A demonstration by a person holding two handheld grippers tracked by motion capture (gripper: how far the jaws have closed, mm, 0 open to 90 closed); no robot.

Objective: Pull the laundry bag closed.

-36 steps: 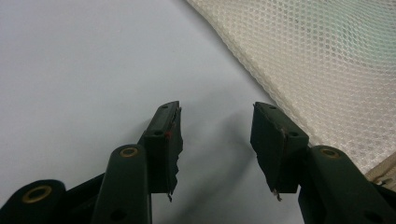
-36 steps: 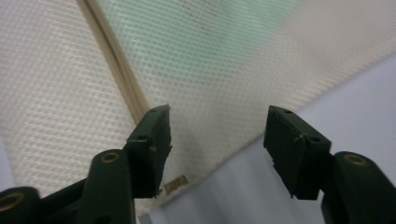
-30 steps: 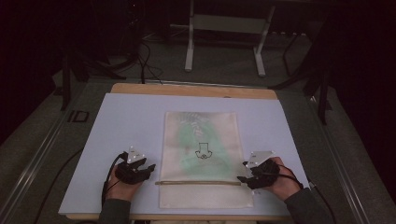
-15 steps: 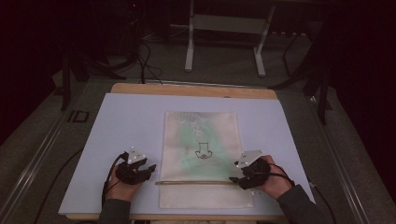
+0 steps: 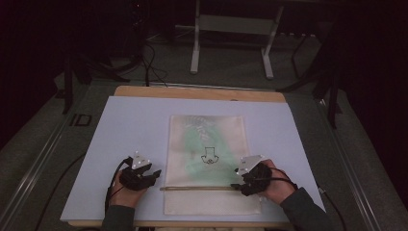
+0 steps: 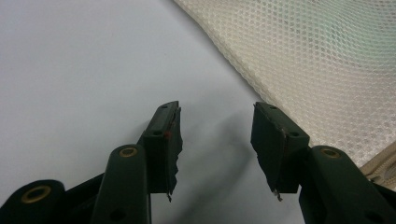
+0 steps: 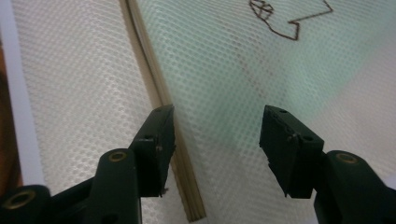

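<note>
near the worktop's [image 5: 125,125] front edge, the left gripper [image 5: 139,174] sits with jaws apart over bare surface, just beside the mesh bag's [image 5: 207,139] left edge. the right gripper [image 5: 248,175] is over the bag's right side, jaws spread, one by the zip [image 5: 197,188] that runs across its near part. the bag lies flat mid-worktop, a green cloth inside. it looks light, limp and thin; the zip band or an edge seems the surest hold.
</note>
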